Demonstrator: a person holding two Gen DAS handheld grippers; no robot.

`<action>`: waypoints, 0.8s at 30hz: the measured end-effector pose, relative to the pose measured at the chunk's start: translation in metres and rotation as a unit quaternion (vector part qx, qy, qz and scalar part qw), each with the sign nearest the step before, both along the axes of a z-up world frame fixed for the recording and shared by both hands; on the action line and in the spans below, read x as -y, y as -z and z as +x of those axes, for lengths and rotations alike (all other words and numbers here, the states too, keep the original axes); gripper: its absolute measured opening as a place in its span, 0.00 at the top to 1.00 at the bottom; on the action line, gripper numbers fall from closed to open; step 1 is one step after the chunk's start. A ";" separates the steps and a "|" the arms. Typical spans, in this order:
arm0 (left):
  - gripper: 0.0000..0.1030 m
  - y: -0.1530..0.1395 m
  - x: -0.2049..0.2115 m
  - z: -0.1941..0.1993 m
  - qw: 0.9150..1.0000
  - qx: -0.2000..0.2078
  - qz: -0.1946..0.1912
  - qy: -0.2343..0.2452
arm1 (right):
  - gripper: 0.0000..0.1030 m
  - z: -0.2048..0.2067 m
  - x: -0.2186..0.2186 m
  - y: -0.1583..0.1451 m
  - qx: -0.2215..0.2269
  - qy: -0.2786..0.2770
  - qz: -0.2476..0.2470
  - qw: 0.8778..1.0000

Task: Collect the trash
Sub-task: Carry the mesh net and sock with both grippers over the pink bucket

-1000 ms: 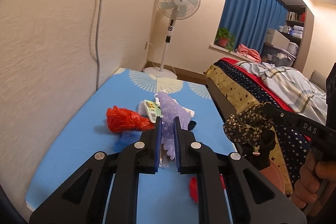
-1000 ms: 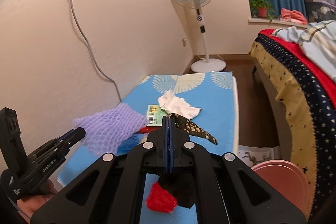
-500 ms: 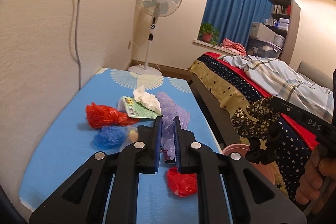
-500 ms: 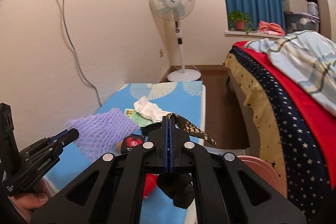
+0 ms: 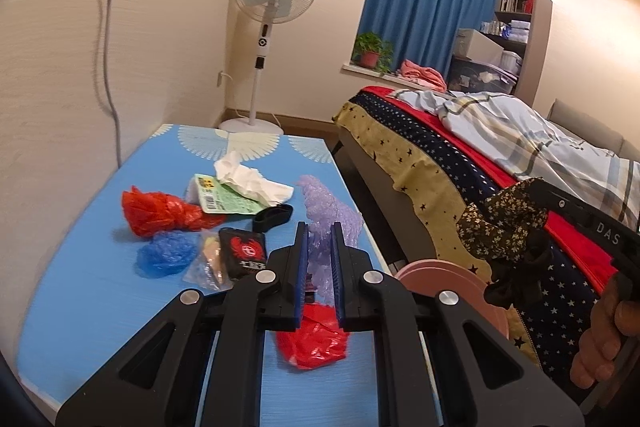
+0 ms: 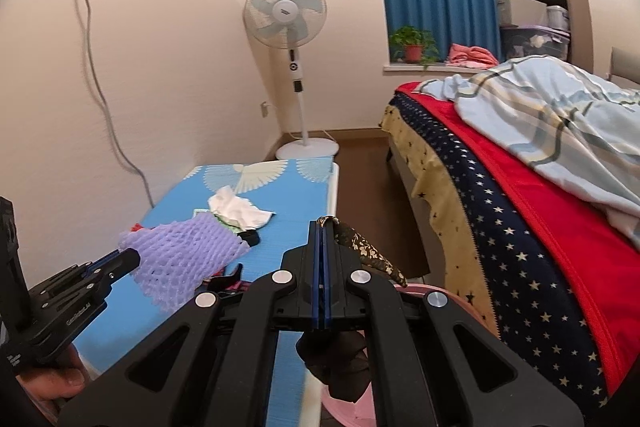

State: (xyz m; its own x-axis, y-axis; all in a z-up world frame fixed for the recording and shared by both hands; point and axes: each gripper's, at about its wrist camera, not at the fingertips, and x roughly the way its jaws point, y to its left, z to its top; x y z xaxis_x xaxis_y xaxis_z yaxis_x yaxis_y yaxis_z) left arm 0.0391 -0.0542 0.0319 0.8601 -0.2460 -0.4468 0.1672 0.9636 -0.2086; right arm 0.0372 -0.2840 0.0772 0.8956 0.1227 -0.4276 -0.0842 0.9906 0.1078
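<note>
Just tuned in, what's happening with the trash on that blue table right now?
Both grippers are loaded. The left gripper is shut on a purple foam net; the right gripper is shut on a dark floral cloth scrap. A pink bin sits beside the table, where more trash lies.

The pink bin (image 5: 456, 281) is largely hidden behind the left gripper (image 5: 319, 247). Print on the green packet (image 5: 226, 201) is too small to be read.

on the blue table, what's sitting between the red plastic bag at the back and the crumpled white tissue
A green and white printed packet lies between the red plastic bag and the white tissue, its far end tucked under the tissue. The left wrist view shows it.
</note>
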 end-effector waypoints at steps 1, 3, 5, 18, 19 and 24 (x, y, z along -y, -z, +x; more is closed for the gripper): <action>0.89 0.001 0.003 0.000 1.000 -0.001 0.000 0.004 | 0.99 0.000 0.002 0.000 0.000 0.003 -0.001 1.000; 0.89 0.002 0.008 0.001 1.000 -0.002 0.001 0.010 | 0.99 0.001 0.005 0.001 0.000 0.009 -0.003 1.000; 0.89 0.004 0.013 0.002 1.000 -0.003 0.002 0.017 | 0.99 0.001 0.009 0.001 0.001 0.014 -0.003 1.000; 0.89 0.018 0.049 0.010 0.998 -0.020 -0.005 0.064 | 0.99 0.012 0.036 0.008 -0.012 0.052 0.012 0.998; 0.89 0.020 0.051 0.011 0.998 -0.022 -0.005 0.067 | 0.99 0.013 0.038 0.009 -0.014 0.055 0.012 0.998; 0.89 0.027 0.071 0.018 0.995 -0.032 -0.007 0.091 | 0.99 0.016 0.046 0.012 -0.019 0.067 0.015 0.997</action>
State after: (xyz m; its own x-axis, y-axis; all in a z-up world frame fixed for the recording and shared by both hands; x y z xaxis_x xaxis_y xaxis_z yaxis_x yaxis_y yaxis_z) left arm 0.0574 -0.1253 0.0049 0.7713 -0.4015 -0.4939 0.3243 0.9156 -0.2377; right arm 0.0532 -0.3298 0.0648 0.8877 0.0162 -0.4601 0.0533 0.9890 0.1376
